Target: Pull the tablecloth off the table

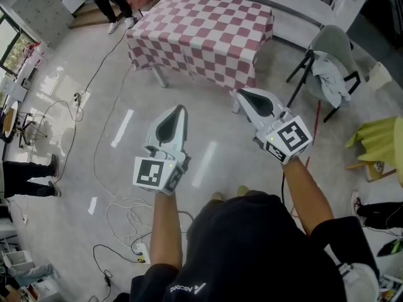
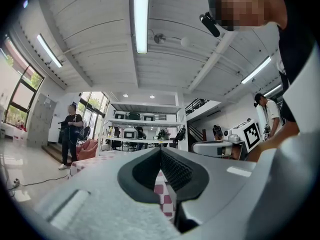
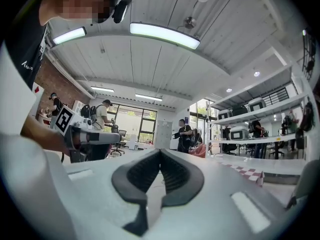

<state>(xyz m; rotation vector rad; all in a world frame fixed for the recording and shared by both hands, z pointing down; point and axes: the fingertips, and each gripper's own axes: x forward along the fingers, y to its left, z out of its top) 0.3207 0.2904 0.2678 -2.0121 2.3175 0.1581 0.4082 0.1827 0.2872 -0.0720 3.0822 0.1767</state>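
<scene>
A red-and-white checked tablecloth [image 1: 204, 36] covers a table at the top middle of the head view, hanging over its near edge. My left gripper [image 1: 182, 108] is held up over the floor well short of the table, shut and empty. To its right, my right gripper [image 1: 235, 94] is shut and empty too, its tip near the cloth's lower right corner but apart from it. In the left gripper view the left gripper [image 2: 160, 149] has its tips together, with the cloth [image 2: 164, 196] seen beyond. From the right gripper [image 3: 160, 151], the cloth [image 3: 250, 172] lies to the right.
A grey chair [image 1: 330, 61] with a garment on it stands right of the table. Cables [image 1: 119, 216] trail over the shiny floor at left. A yellow object [image 1: 378, 140] lies at far right. People stand at the top left [image 1: 104, 2] and left edge [image 1: 28, 175].
</scene>
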